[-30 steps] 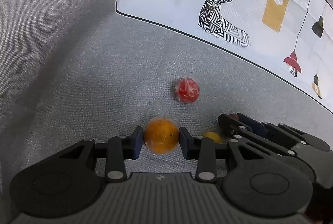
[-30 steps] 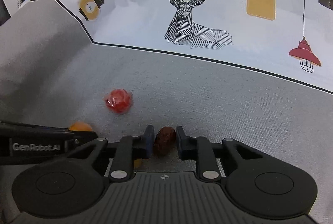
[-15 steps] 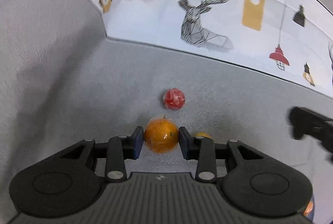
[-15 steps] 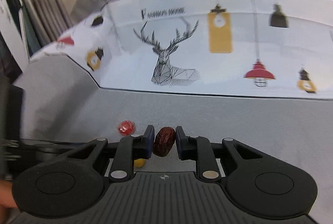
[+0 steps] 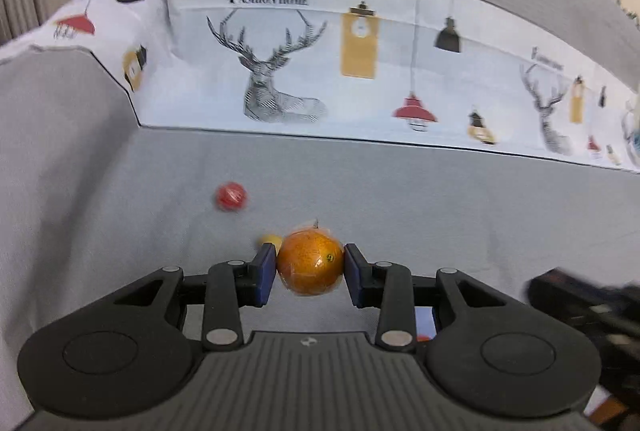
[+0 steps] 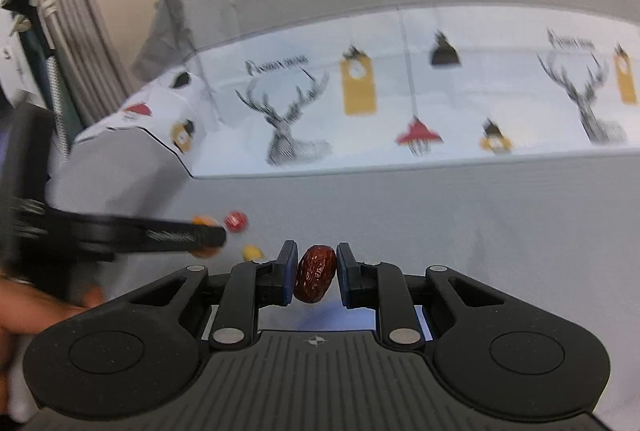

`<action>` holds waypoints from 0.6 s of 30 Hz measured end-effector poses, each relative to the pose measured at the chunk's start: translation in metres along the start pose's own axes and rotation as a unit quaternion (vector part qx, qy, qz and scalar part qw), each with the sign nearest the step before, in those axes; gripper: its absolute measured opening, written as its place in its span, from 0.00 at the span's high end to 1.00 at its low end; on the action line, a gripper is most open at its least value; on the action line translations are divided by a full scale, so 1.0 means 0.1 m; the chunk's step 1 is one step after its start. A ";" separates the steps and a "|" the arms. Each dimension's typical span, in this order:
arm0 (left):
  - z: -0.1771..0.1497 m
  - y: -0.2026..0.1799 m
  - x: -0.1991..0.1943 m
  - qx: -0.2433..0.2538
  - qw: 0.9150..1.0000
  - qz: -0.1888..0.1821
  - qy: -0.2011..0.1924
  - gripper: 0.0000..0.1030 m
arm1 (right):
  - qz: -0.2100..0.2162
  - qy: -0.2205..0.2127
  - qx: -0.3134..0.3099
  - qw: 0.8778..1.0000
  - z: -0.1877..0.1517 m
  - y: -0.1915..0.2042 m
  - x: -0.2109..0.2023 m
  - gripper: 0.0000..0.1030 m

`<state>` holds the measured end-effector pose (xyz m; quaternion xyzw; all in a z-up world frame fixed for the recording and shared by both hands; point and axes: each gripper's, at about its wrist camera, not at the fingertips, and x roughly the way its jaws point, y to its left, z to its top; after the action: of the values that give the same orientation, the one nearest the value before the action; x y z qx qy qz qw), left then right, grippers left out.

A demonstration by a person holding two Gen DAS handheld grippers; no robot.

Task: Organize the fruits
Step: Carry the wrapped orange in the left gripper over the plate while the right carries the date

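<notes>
Fruit is riding in both tools: we are pinching a round orange citrus fruit in clear film wrap (image 5: 311, 262) between the pads of the left hand-held gripper (image 5: 310, 267), and a wrinkled dark-red date (image 6: 315, 273) in the right hand-held gripper (image 6: 317, 271). Both are hanging above the grey fabric surface (image 5: 460, 215), in front of a white deer-print cloth (image 5: 360, 71). A small red wrapped fruit (image 5: 229, 195) and a small yellow fruit (image 5: 271, 240) are lying on the fabric, well apart from each other. No container is showing, so we cannot tell where these go. We are judging this a carrying step: keeping the squeeze steady, since film is probably slippery, and travelling level before lowering gently.
</notes>
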<state>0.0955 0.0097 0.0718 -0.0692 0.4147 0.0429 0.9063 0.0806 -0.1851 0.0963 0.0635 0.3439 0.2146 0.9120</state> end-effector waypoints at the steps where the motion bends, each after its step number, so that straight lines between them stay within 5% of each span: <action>1: -0.08 -0.03 -0.01 0.003 1.000 -0.001 -0.003 0.61 | -0.006 0.007 0.005 1.000 -0.07 -0.03 0.01 0.79; 11: -0.27 -0.04 0.17 0.003 0.999 -0.015 0.039 0.61 | -0.067 0.033 -0.025 0.997 -0.32 -0.23 0.05 0.79; 18: -0.30 -0.14 0.29 0.031 0.998 -0.008 0.052 0.61 | -0.072 0.037 -0.026 0.996 -0.32 -0.30 0.11 0.79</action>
<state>0.0937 -0.0088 0.0320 -0.0463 0.4620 0.0185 0.8855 0.0771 -0.2082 0.0577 0.0070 0.3755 0.1592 0.9130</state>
